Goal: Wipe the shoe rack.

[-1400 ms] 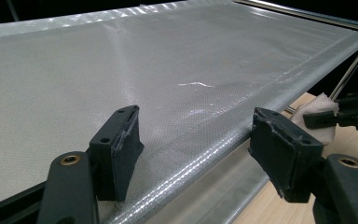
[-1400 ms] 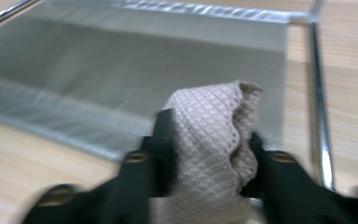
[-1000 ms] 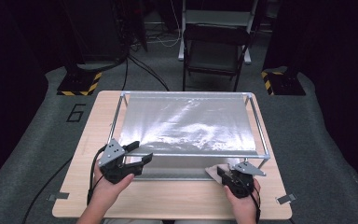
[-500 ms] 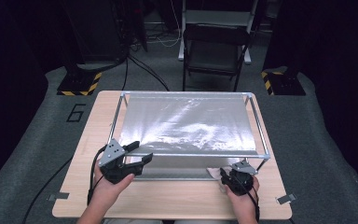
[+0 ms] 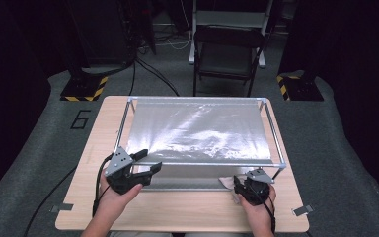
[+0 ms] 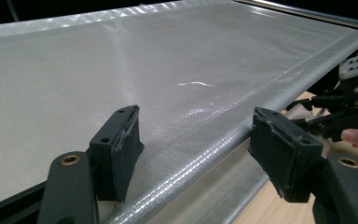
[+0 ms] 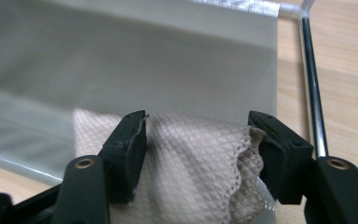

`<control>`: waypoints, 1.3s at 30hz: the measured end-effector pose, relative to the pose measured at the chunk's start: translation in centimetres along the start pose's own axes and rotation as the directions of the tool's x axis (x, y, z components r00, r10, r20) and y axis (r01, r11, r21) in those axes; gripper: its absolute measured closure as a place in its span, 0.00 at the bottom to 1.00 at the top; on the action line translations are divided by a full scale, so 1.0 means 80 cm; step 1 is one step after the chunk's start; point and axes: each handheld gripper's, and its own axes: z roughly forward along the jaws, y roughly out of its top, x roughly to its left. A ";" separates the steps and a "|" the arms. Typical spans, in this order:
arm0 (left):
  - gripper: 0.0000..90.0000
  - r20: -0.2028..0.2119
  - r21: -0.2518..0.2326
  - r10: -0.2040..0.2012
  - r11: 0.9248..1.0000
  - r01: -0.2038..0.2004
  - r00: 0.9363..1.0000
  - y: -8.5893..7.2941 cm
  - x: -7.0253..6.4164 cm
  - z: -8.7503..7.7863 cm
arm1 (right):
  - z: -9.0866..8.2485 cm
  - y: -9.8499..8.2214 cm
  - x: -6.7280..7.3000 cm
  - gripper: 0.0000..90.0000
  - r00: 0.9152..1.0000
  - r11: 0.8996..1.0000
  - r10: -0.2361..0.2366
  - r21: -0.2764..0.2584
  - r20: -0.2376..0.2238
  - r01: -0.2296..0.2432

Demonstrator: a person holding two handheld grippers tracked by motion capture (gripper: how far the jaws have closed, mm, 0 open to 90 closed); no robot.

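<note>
A silver mesh sheet (image 5: 197, 128) is stretched over a metal frame (image 5: 276, 138) on the wooden table (image 5: 177, 212). My left gripper (image 5: 149, 161) stands open at the frame's near rail. In the left gripper view (image 6: 196, 123) one jaw is over the sheet (image 6: 168, 60) and the other is off its hemmed edge. My right gripper (image 5: 238, 185) is at the near right corner, and its jaws have just been opening. In the right gripper view (image 7: 200, 128) a beige netted cloth (image 7: 191, 158) lies bunched between the open jaws, under the sheet's front edge (image 7: 144, 60).
A folding chair (image 5: 227, 49) and dark stands sit on the grey floor beyond the table. The frame's right rail (image 7: 313, 93) runs close beside my right gripper. Bare wood runs along the table's near edge. The right gripper (image 6: 349, 107) appears far off in the left gripper view.
The right gripper's jaws have spread apart around the beige cloth and the hand has shifted slightly. The left hand and gripper have stayed put.
</note>
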 end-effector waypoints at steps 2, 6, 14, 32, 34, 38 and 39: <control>0.37 0.000 0.000 -0.001 1.000 0.001 1.000 0.000 0.000 0.000 | -0.005 0.004 -0.001 0.44 1.000 0.999 0.010 -0.042 -0.008 -0.010; 0.37 0.000 0.002 0.000 1.000 0.000 1.000 0.000 0.000 0.000 | -0.020 0.011 -0.001 0.49 0.999 0.999 0.018 -0.045 -0.039 -0.019; 0.37 0.000 0.002 0.000 1.000 0.000 1.000 0.000 0.000 0.000 | -0.049 0.014 0.009 0.56 0.993 0.997 -0.019 -0.071 -0.118 0.010; 0.37 0.000 0.001 -0.001 1.000 0.001 1.000 0.000 0.000 0.000 | -0.060 0.003 0.014 0.45 0.996 0.994 -0.053 -0.101 -0.073 0.045; 0.37 0.000 0.002 -0.001 1.000 0.001 1.000 0.000 0.000 0.000 | -0.066 0.007 0.015 0.45 0.997 0.992 -0.055 -0.118 -0.059 0.048; 0.37 0.000 0.001 -0.002 1.000 0.002 1.000 0.000 0.000 0.000 | -0.067 0.008 0.014 0.50 0.994 0.992 -0.051 -0.116 -0.093 0.040; 0.37 0.000 0.002 -0.001 1.000 0.001 1.000 0.000 0.000 0.000 | -0.064 0.006 0.014 0.50 0.993 0.994 -0.056 -0.096 -0.106 0.046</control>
